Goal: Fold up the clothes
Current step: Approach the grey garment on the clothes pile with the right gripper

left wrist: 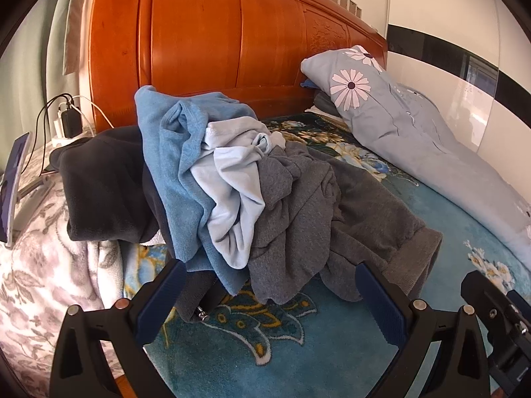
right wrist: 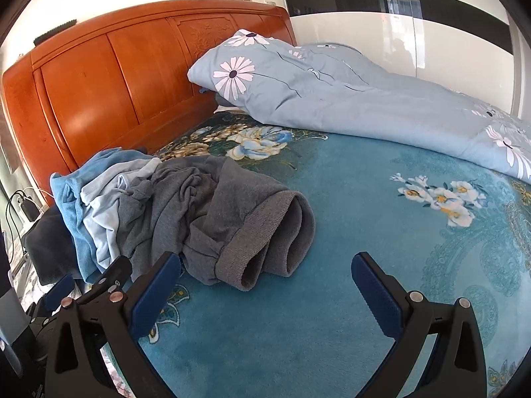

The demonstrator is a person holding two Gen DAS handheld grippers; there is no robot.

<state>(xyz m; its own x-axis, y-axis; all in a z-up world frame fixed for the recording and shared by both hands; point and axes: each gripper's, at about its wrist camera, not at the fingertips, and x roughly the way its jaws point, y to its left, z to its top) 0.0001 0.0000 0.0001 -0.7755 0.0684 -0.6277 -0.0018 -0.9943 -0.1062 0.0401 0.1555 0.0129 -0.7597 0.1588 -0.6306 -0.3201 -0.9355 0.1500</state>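
A heap of clothes lies on the teal floral bed cover [left wrist: 332, 348] near the headboard. It holds a grey sweatshirt [left wrist: 318, 219], a pale blue garment [left wrist: 232, 195], a blue top [left wrist: 172, 152] and a dark fleece [left wrist: 103, 185]. My left gripper [left wrist: 270, 285] is open and empty, just short of the heap's near edge. In the right wrist view the grey sweatshirt [right wrist: 232, 212] lies with its ribbed cuffs toward me. My right gripper [right wrist: 265, 272] is open and empty, right in front of the cuffs. The right gripper also shows in the left wrist view [left wrist: 497, 318].
An orange wooden headboard [left wrist: 215, 33] stands behind the heap. A grey flowered duvet [right wrist: 348, 99] lies along the far right of the bed. A bedside table with chargers and cables [left wrist: 64, 122] is at left. A floral blanket [left wrist: 39, 282] hangs at the left bed edge.
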